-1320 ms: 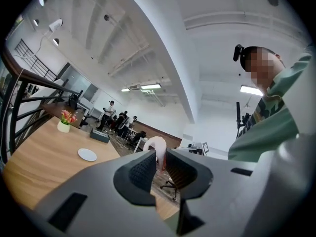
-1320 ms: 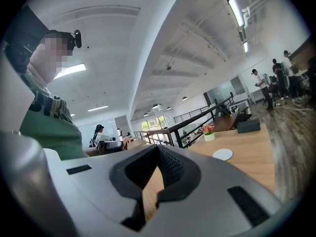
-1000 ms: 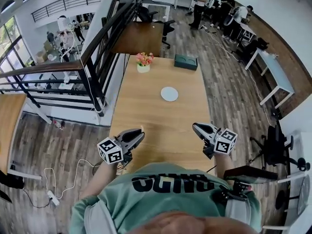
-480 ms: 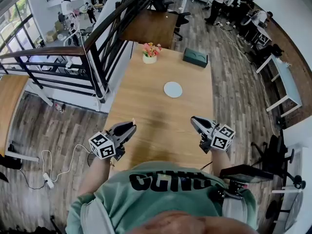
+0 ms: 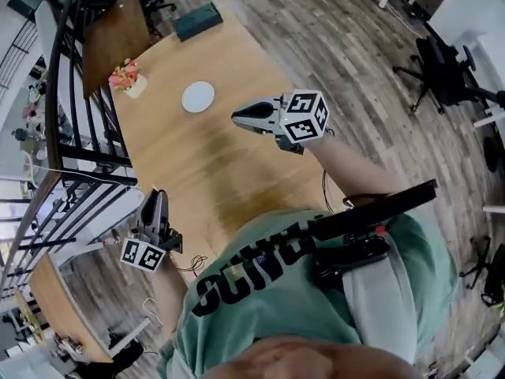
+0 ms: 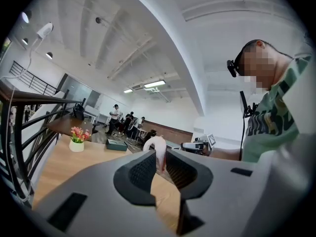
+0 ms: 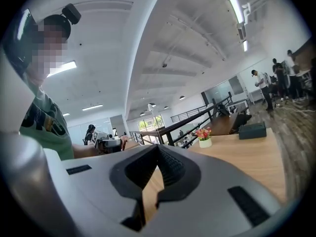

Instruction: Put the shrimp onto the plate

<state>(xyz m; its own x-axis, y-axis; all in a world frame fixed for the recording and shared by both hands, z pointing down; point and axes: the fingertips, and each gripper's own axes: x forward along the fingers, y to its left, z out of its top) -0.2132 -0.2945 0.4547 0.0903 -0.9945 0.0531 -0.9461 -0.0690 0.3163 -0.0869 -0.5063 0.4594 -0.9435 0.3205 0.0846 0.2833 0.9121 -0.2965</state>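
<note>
A small white plate (image 5: 198,96) lies on the long wooden table (image 5: 189,164). In the left gripper view a pale pink curled shrimp (image 6: 157,151) stands pinched between the tips of my left gripper (image 6: 159,157), which is shut on it. The head view has that left gripper (image 5: 155,197) at the table's near left edge, the shrimp too small to make out there. My right gripper (image 5: 237,117) hovers over the table just right of the plate and nearer me. Its jaws (image 7: 158,148) meet at the tips with nothing between them.
A white pot of pink flowers (image 5: 126,77) and a dark green box (image 5: 198,20) stand at the table's far end. A black stair railing (image 5: 87,156) runs along the left side. Office chairs (image 5: 446,61) stand on the wooden floor at right.
The head view has swung and tilted sharply. My right gripper has gone forward, close to the plate. My left gripper has drawn back to the table's near left edge.
</note>
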